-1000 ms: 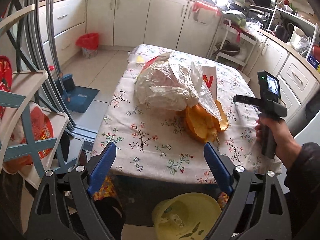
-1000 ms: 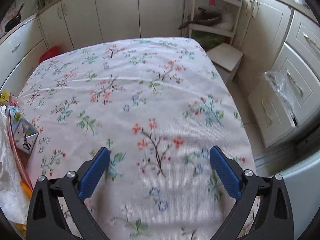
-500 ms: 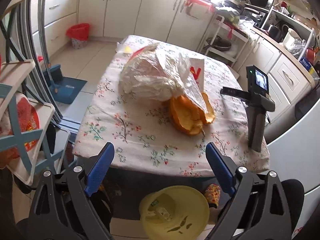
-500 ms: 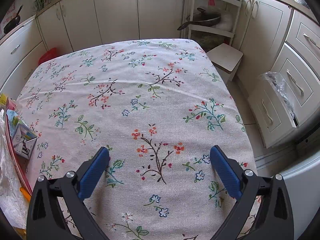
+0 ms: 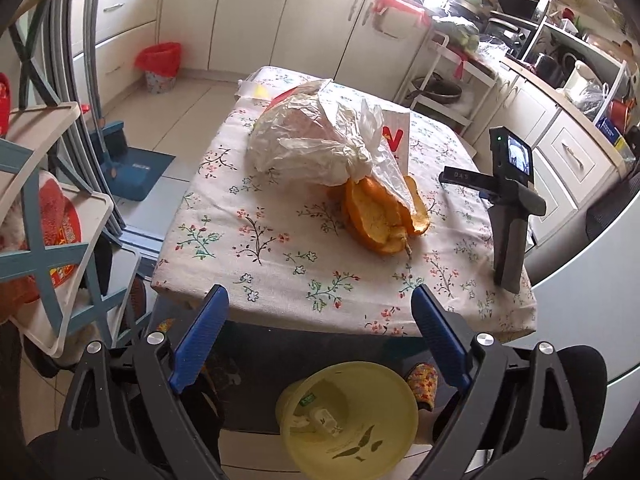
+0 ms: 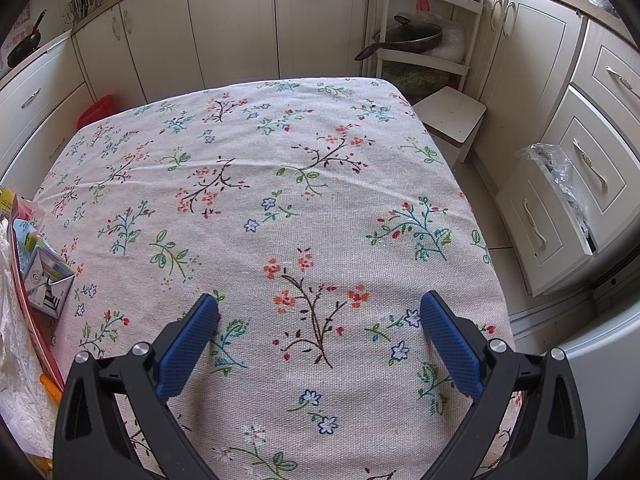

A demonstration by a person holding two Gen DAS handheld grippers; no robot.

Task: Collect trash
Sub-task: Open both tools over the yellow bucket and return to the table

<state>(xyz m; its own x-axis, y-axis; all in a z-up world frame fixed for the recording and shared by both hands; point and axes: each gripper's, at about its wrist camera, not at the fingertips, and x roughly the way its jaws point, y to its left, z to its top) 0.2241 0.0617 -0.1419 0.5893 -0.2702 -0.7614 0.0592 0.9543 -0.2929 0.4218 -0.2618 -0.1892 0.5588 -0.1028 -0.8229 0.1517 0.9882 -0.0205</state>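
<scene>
A white plastic bag (image 5: 316, 148) stuffed with rubbish lies mid-table on the floral cloth (image 5: 260, 264). Orange peels (image 5: 380, 220) spill from its mouth, and a white and red carton (image 5: 396, 140) stands behind it. On the floor under the near edge sits a yellow bin (image 5: 348, 416) holding a few scraps. My left gripper (image 5: 318, 336) hovers open and empty above that bin, short of the table. My right gripper (image 6: 320, 312) is open and empty over bare cloth (image 6: 320, 160); its handle (image 5: 508, 240) stands on the table with no hand on it. A flattened carton (image 6: 48, 284) lies at its far left.
A red-lined bin (image 5: 160, 64) and a blue dustpan (image 5: 132, 168) are on the floor to the left. A blue and white rack (image 5: 40, 200) crowds the near left. A trolley with a pan (image 6: 412, 36), a small stool (image 6: 452, 116) and cabinets surround the far side.
The hand has let go of the right gripper, which now stands alone on the table. My left gripper has risen and drawn back, so the yellow bin shows more fully.
</scene>
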